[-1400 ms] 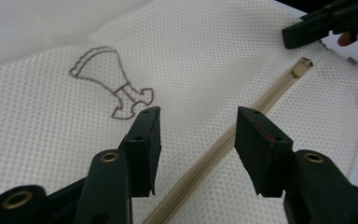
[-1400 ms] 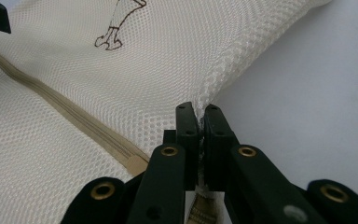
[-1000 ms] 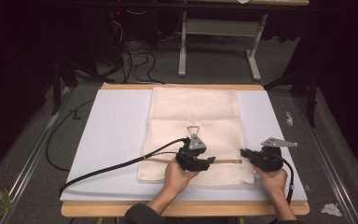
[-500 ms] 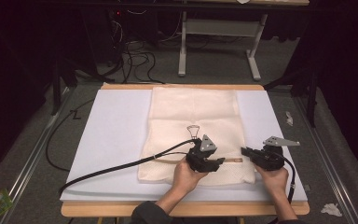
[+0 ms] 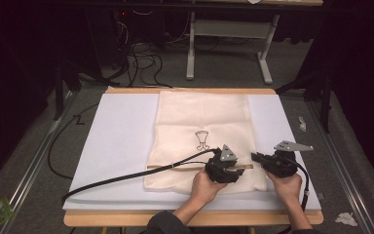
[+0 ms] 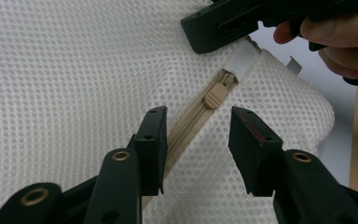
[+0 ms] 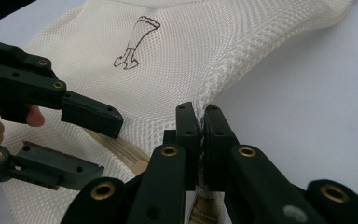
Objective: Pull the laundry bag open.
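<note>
A cream mesh laundry bag [image 5: 202, 139] lies flat on a white mat [image 5: 117, 141] covering the tabletop [image 5: 126, 218], its tan zipper [image 6: 193, 119] running along the near edge. The right gripper [image 7: 200, 126], jaws shut, pinches the white fabric tab [image 6: 242, 56] at the zipper's end, probably to keep the bag taut. The left gripper [image 6: 198, 140] hovers with jaws partly open astride the zipper, just short of the slider pull [image 6: 213, 97], gripping nothing. Since a second ago, it has slid along the zipper toward the right gripper, its jaws closing partway.

Bright lit table; dark, dim surroundings
</note>
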A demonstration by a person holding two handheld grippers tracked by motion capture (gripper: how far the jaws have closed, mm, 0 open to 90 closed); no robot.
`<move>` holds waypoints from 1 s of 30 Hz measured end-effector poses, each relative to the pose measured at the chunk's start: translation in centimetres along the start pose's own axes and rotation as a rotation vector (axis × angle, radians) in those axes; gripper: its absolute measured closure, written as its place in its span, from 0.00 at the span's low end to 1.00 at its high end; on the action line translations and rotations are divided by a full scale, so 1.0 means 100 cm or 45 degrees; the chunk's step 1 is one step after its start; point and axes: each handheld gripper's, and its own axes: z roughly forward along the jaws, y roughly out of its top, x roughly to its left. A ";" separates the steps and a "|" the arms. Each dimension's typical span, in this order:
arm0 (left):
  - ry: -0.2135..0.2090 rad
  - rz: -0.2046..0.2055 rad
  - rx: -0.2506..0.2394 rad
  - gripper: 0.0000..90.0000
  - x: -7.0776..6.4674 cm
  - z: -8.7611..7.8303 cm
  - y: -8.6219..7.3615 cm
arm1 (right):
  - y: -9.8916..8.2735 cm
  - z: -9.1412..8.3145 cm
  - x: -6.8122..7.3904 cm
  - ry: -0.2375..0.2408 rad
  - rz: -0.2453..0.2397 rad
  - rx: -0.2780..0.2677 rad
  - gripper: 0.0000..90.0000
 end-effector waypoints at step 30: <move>-0.009 0.042 -0.027 0.65 -0.009 0.005 -0.009 | 0.005 0.005 0.007 0.024 -0.017 0.002 0.98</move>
